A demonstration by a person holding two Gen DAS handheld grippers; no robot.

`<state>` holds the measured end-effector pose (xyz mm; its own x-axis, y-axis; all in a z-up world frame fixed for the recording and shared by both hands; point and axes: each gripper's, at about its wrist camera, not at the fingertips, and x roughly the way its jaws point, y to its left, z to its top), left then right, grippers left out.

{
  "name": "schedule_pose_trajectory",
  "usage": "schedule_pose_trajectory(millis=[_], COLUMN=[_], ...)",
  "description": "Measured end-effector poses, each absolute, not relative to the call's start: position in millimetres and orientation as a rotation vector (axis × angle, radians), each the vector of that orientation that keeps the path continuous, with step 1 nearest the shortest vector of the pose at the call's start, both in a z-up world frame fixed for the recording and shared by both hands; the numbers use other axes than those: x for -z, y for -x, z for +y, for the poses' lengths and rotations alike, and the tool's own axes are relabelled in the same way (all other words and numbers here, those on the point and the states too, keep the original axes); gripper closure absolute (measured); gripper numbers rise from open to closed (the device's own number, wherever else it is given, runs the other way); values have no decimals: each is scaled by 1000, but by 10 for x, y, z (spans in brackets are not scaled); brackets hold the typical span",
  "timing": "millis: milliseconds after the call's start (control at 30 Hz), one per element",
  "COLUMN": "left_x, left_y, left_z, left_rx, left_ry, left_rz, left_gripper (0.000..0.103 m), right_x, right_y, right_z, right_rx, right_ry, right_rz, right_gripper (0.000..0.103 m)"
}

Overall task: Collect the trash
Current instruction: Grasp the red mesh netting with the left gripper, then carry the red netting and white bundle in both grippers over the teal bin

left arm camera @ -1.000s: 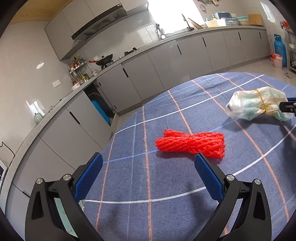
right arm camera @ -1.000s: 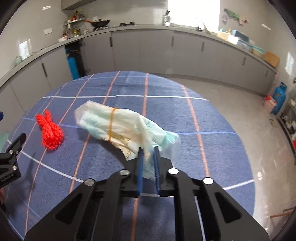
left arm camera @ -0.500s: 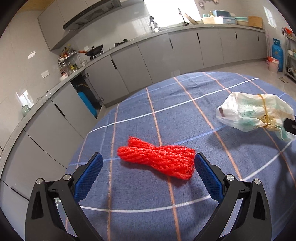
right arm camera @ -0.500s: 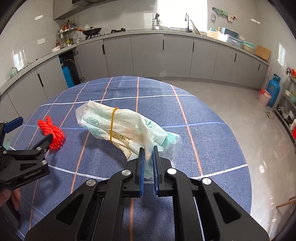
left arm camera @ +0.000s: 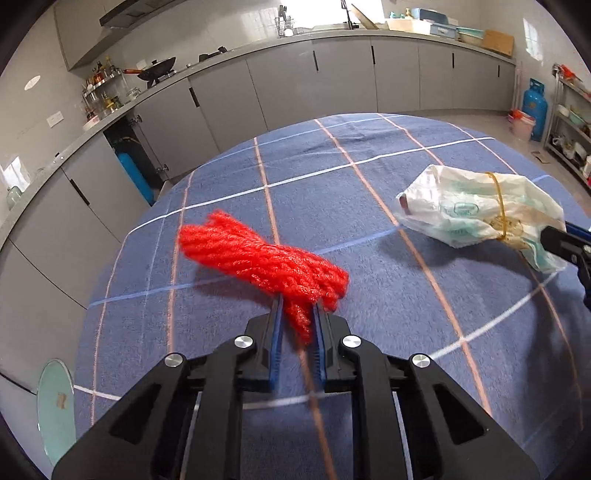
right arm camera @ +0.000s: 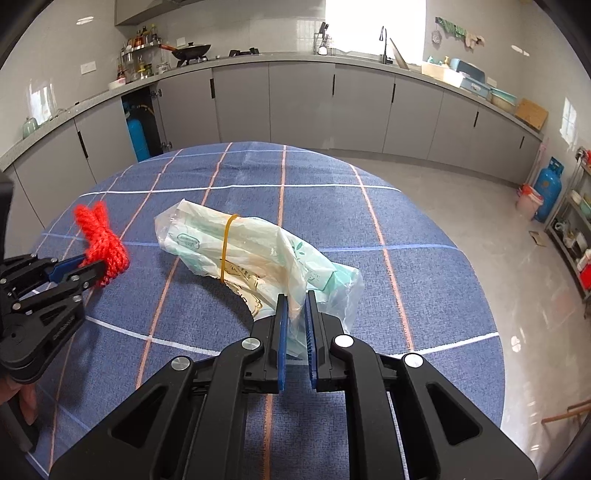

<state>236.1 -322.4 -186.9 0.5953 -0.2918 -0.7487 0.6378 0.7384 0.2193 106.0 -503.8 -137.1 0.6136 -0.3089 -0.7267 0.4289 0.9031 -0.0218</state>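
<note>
Two grippers working: the left gripper is closing, its jaws pinching the red net bundle; the right gripper is clamped on the plastic bag further right.

Mesh bundle on table, left of plastic bag; counter behind.

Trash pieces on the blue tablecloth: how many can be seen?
2. The red mesh bundle lies between the closing left gripper jaws; the plastic bag bound with a rubber band is pinched by the right gripper. No others show.
</note>
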Motion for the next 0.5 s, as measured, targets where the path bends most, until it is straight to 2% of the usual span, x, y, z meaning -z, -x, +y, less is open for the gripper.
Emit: schedule_pose_trajectory(millis=[500], left_x=[1517], left_y=[-1950], left_z=[-2308], left_rx=[543], left_ry=[-454], left_rz=[645], left_gripper=[91], right_x=[1260], right_y=[-927], right_z=[-4811], right_rx=[385], right_ry=[-136], right_rz=[745], right_gripper=[93])
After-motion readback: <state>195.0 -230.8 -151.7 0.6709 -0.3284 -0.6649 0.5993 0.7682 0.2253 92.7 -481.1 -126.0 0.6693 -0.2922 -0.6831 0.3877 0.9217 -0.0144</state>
